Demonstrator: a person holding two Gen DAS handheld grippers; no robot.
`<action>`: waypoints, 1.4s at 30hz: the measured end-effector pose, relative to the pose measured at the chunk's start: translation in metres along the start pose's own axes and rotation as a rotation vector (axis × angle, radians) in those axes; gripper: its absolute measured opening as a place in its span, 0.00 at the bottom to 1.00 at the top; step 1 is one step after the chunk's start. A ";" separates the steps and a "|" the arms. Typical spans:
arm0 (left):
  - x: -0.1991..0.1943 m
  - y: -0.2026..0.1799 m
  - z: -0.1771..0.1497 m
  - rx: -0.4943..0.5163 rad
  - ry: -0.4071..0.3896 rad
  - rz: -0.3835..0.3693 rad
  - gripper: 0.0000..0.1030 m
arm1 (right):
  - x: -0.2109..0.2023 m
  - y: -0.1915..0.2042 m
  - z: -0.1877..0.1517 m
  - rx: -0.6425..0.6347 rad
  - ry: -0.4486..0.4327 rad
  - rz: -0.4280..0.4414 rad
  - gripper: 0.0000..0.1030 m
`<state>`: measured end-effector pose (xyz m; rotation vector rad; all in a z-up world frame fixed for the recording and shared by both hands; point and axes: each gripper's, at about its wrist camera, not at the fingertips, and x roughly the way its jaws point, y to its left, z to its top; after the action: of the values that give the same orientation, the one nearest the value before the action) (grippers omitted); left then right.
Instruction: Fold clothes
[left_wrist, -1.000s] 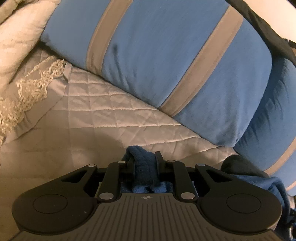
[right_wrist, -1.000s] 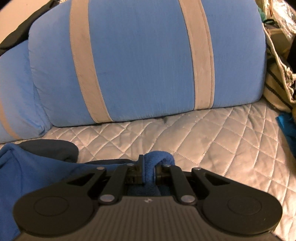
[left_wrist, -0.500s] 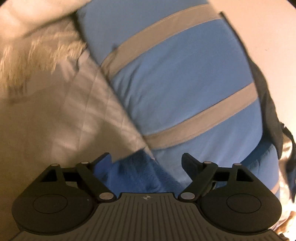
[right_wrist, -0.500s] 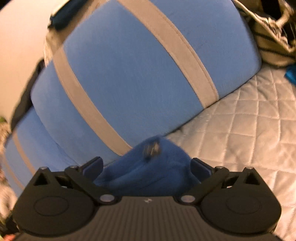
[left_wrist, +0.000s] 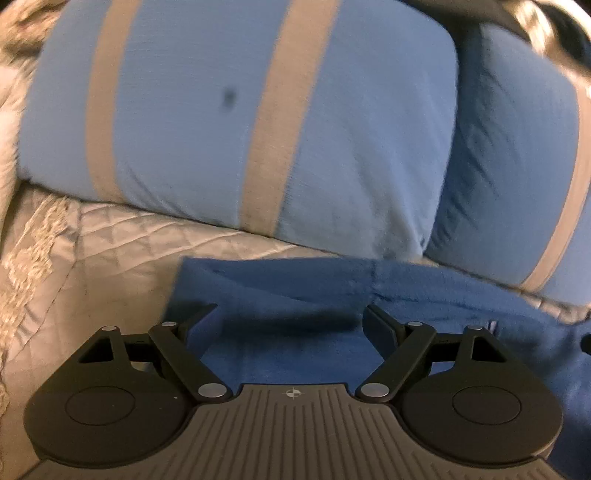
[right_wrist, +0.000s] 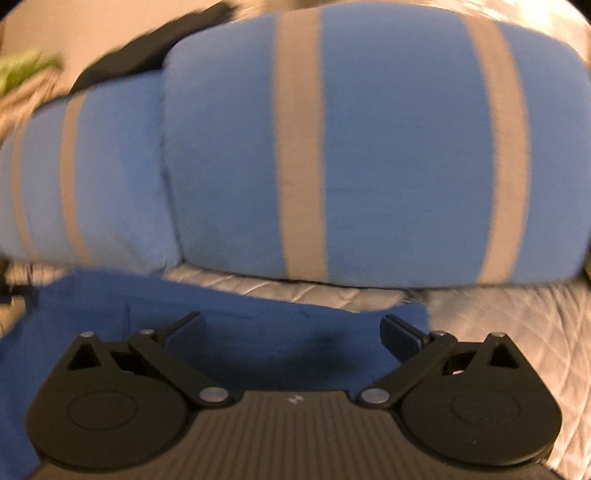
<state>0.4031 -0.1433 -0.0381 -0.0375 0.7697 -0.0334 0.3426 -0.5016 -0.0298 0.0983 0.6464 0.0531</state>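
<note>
Our left gripper (left_wrist: 291, 325) stands wide, nothing pinched; our right gripper (right_wrist: 293, 328) is wide too, pads clear of the cloth. Below both lies the garment (left_wrist: 295, 295), a deep blue, soft, fleecy piece spread flat on the quilt (left_wrist: 122, 240), its long axis running side to side, its far edge straight and near the pillows. The quilt is pale, satiny, diamond-stitched. Behind stand plump light-blue pillows (right_wrist: 388, 166) with grey bands. We read no writing anywhere.
</note>
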 end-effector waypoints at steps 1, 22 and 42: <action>0.005 -0.006 -0.002 0.013 -0.004 0.006 0.81 | 0.005 0.009 0.000 -0.018 0.008 -0.005 1.00; 0.060 0.027 -0.035 -0.138 -0.139 -0.093 1.00 | 0.077 0.040 -0.053 0.004 -0.021 -0.123 0.99; 0.014 0.035 -0.078 0.115 -0.059 -0.054 1.00 | 0.080 0.042 -0.055 -0.020 -0.037 -0.144 0.99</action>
<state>0.3600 -0.1102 -0.1055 0.0500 0.7071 -0.1268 0.3730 -0.4490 -0.1169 0.0331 0.6146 -0.0814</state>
